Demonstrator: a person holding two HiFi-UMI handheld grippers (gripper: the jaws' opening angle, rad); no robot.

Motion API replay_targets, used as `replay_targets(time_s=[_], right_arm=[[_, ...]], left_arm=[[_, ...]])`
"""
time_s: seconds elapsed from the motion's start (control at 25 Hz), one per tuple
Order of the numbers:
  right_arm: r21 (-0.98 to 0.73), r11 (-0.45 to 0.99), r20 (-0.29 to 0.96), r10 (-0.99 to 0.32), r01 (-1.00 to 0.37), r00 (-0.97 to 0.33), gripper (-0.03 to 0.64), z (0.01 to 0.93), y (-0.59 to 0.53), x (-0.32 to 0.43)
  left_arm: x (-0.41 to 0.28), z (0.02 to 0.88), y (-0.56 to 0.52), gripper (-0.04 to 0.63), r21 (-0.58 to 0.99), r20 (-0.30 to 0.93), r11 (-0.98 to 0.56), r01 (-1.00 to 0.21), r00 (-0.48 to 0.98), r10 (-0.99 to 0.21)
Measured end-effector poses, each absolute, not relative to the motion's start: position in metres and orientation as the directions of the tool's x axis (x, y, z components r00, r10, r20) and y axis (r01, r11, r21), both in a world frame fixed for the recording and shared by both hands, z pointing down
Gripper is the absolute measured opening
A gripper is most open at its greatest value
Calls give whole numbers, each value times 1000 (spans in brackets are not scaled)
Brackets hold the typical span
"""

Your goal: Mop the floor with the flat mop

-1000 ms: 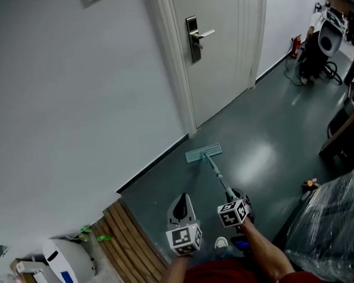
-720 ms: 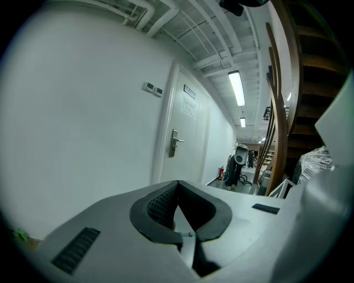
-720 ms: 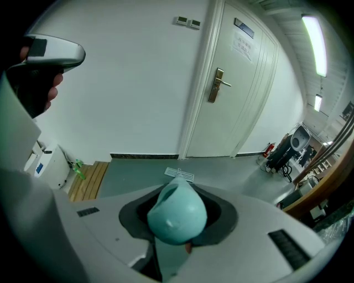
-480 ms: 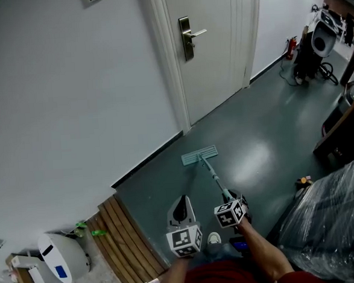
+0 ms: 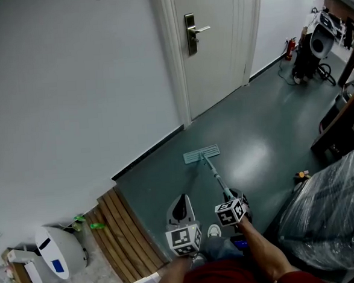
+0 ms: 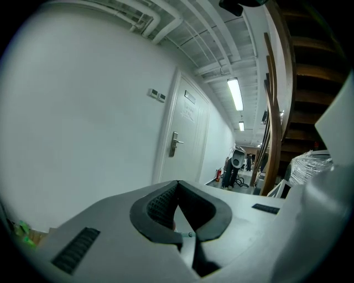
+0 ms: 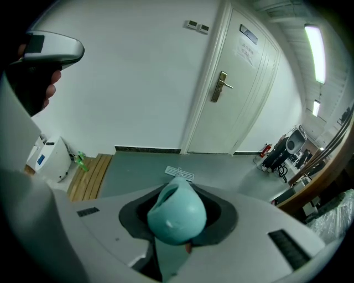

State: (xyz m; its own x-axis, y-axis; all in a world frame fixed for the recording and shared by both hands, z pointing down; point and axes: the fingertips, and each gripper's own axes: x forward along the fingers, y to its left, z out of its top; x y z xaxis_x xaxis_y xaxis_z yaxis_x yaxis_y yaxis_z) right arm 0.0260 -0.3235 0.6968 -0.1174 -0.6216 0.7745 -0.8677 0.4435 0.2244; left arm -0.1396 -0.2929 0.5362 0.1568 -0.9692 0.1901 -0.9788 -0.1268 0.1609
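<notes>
Right gripper (image 5: 233, 199) clamped on top end of mop handle (image 5: 215, 175). Mop head (image 5: 201, 155) flat on floor (image 5: 266, 125), near the wall edge by the door (image 5: 216, 50). Left gripper (image 5: 181, 205) jaws together, empty.

The grey-green floor (image 5: 255, 132) runs out from the white door (image 5: 209, 45). The flat mop (image 5: 201, 155) rests its head flat on the floor, in front of the door. Further left of the door lies a slatted wooden platform (image 5: 120, 235). Well right of the door, a fire extinguisher (image 5: 289, 48) stands by the wall.
</notes>
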Motion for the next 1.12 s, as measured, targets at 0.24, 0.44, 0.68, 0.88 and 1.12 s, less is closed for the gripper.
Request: replay_targets(time_s=[0.24,0.44,0.68,0.88,1.12], right_arm=[[242,448,782,-615,-861,-100,115,696,-279,15],[243,448,788,-609,-860,-94,115,690,-248,11],[244,440,793,-604,-864,-83,115,693,-203,12],[248,436,795,-602,-865,-76,115,694,-167,13],[246,442,797,-598,-863,-80,114,690,-141,22]], left_arm=[[-157,532,-247,14,173,193,-119,-978,152,-969],[-160,522,-220,14,163,168,-136,-977,163,-972],[-158,519,-179,14,165,167,-154,-974,181,-969],[-156,525,-144,14,175,164,-167,-970,196,-967],[-146,527,-117,14,173,167,-160,-972,189,-968]])
